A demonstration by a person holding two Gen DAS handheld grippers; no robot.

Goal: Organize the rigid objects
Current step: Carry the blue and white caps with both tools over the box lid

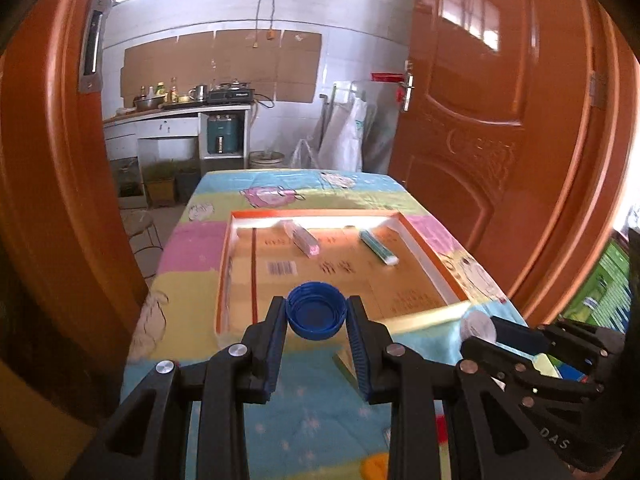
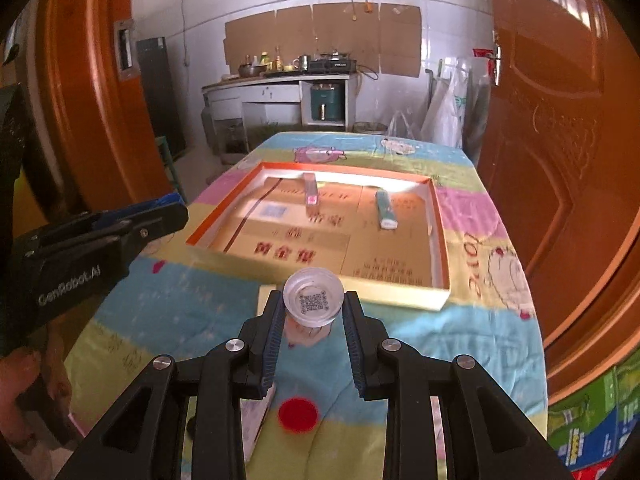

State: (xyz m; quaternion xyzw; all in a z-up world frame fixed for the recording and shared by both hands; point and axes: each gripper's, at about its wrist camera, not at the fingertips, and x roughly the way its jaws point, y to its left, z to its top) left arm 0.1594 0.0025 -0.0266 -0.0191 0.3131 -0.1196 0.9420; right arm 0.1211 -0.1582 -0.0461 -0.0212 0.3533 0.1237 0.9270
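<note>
Nearest: left tool [image 1: 316,316] clamped on a round blue ribbed plastic bottle cap [image 1: 315,310], held in the air just short of the tray's near rim. Right tool [image 2: 313,307] clamped on a clear round plastic lid w/ a QR code sticker [image 2: 313,302], also airborne, near edge of tray ahead. A round red disc [image 2: 298,415] lies on the cartoon-print cloth over the table [image 2: 500,320], below right tool; prob. not sorted yet.

Farther: shallow orange-rimmed cardboard box tray [image 2: 438,292] already holds two items, a pinkish rectangular tube [image 2: 311,196] and a teal-and-white tube [image 2: 386,210], apart, near far wall.

Judgement: approx. halfway; two in, two in transit, at least one left.
</note>
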